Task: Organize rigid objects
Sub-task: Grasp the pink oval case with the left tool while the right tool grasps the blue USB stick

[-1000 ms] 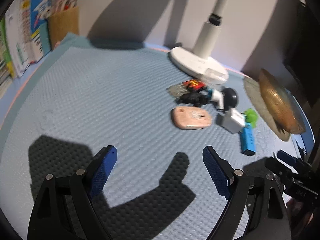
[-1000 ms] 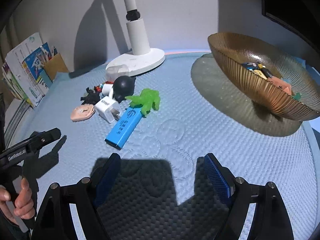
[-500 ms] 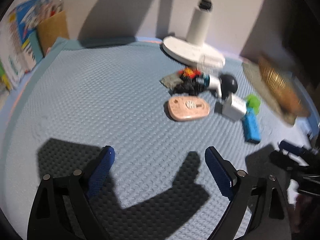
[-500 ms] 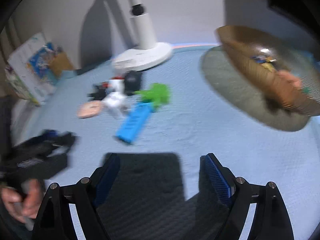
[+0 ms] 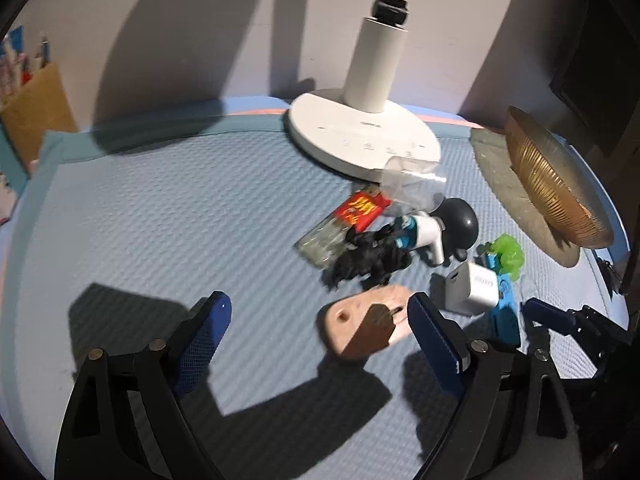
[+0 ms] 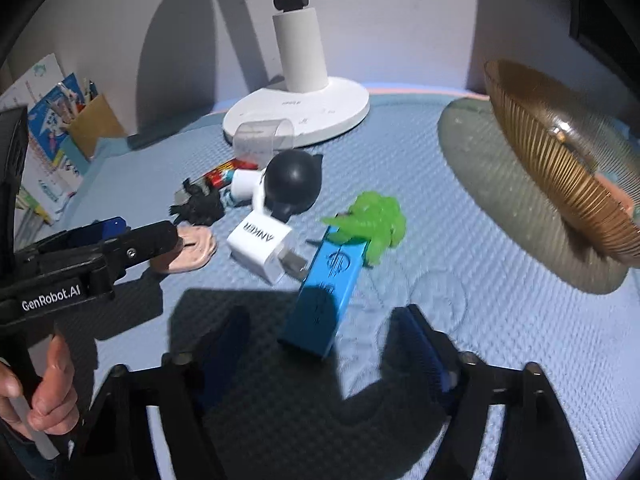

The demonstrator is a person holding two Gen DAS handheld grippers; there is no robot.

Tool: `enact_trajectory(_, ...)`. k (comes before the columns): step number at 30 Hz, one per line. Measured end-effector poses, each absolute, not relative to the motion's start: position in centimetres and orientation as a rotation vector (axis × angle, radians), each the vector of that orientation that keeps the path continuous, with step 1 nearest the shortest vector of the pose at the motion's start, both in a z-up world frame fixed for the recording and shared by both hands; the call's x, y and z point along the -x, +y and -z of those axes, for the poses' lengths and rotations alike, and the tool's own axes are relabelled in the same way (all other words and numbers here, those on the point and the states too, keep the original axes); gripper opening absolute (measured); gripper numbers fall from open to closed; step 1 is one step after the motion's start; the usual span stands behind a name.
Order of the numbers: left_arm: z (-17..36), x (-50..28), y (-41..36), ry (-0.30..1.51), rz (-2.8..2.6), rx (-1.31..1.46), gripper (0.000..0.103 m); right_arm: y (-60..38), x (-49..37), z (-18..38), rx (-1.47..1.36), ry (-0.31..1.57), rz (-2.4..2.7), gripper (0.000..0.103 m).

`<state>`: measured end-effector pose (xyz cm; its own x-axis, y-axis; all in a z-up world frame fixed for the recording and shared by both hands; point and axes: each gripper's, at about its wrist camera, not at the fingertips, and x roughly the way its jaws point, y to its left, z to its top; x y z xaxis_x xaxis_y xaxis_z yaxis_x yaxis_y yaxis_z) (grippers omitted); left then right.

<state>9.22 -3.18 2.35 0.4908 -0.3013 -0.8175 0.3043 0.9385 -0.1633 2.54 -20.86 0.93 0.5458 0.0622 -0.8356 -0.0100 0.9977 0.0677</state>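
A pile of small items lies on the blue mat. A pink oval piece (image 5: 348, 322) sits between the fingers of my left gripper (image 5: 320, 340), close to the right pad and untouched; its jaws are closing slightly. The near end of a blue box (image 6: 324, 300) lies between the fingers of my right gripper (image 6: 326, 348), whose jaws are closing with the pads clear of it. Beside the box are a white charger (image 6: 262, 246) and a green toy (image 6: 372, 220). Behind them are a black round piece (image 6: 294, 178), a black figure (image 5: 368, 260) and a red-labelled lighter (image 5: 360, 208).
A ribbed amber bowl (image 6: 560, 160) stands at the right holding a few items. A white lamp base (image 5: 360, 140) with a clear cup (image 5: 412, 184) against it is behind the pile. A pen holder (image 6: 92, 124) and booklets stand far left. A hand (image 6: 40, 400) holds the left gripper.
Both grippers have moved forward to the pile. The pink piece now lies between the left fingers and the blue box's end between the right fingers. The right jaws have narrowed.
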Motion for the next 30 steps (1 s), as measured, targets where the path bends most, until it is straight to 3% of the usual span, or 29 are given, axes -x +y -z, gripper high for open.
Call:
enact_trajectory(3, -1.7, -9.3, -4.7, 0.981, 0.406, -0.027, 0.082, -20.9, -2.5, -0.9, -0.006, 0.969, -0.017, 0.053)
enact_trajectory(6, -1.9, -8.0, -6.0, 0.955, 0.454, -0.097, 0.065, -21.7, -2.1, -1.1, 0.006, 0.962, -0.029, 0.034)
enact_trajectory(8, -2.1, -6.9, -6.5, 0.960, 0.512, -0.102, 0.062, -22.7, -1.6, -1.3, -0.006, 0.972, -0.043, 0.024)
enact_trajectory(10, -2.2, -5.6, -7.0, 0.978, 0.584, -0.105, 0.050, -24.2, -1.0, -1.4, -0.024, 0.976, -0.049, 0.024)
enact_trajectory(16, -2.7, -3.3, -8.5, 0.980, 0.633, -0.165, 0.051, -27.4, 0.7, -1.7, -0.058, 0.983, -0.151, 0.024)
enact_trajectory(18, -2.4, -4.3, -8.4, 0.996, 0.573, -0.148, 0.051, -27.6, 0.8, -2.0, -0.041, 0.985, -0.159, 0.028)
enact_trajectory(20, -2.4, -5.1, -8.2, 1.000, 0.556, -0.108, 0.051, -27.6, 0.6, -2.4, -0.021, 0.981, -0.153, 0.045)
enact_trajectory(21, -2.4, -5.4, -8.4, 1.003, 0.556, -0.094, 0.055, -27.5, 0.3, -2.5, -0.014, 0.971, -0.142, 0.047)
enact_trajectory(22, -2.4, -5.7, -8.7, 1.006, 0.552, -0.091, 0.059, -27.3, 0.0, -2.4, -0.011, 0.969, -0.136, 0.047)
enact_trajectory(27, -2.0, -6.2, -10.3, 0.982, 0.477, -0.140, 0.059, -26.1, -1.6, -1.2, 0.040, 0.983, -0.083, 0.047)
enact_trajectory(28, -1.9, -6.2, -10.6, 0.974, 0.460, -0.161, 0.052, -25.8, -1.5, -1.2, 0.058, 0.971, -0.076, 0.044)
enact_trajectory(29, -1.8, -6.0, -11.0, 0.956, 0.431, -0.194, 0.047, -25.7, -1.5, -1.3, 0.066, 0.967, -0.081, 0.032)
enact_trajectory(30, -1.9, -5.9, -11.0, 0.945, 0.430, -0.204, 0.037, -25.5, -1.3, -1.3, 0.070, 0.967, -0.098, 0.027)
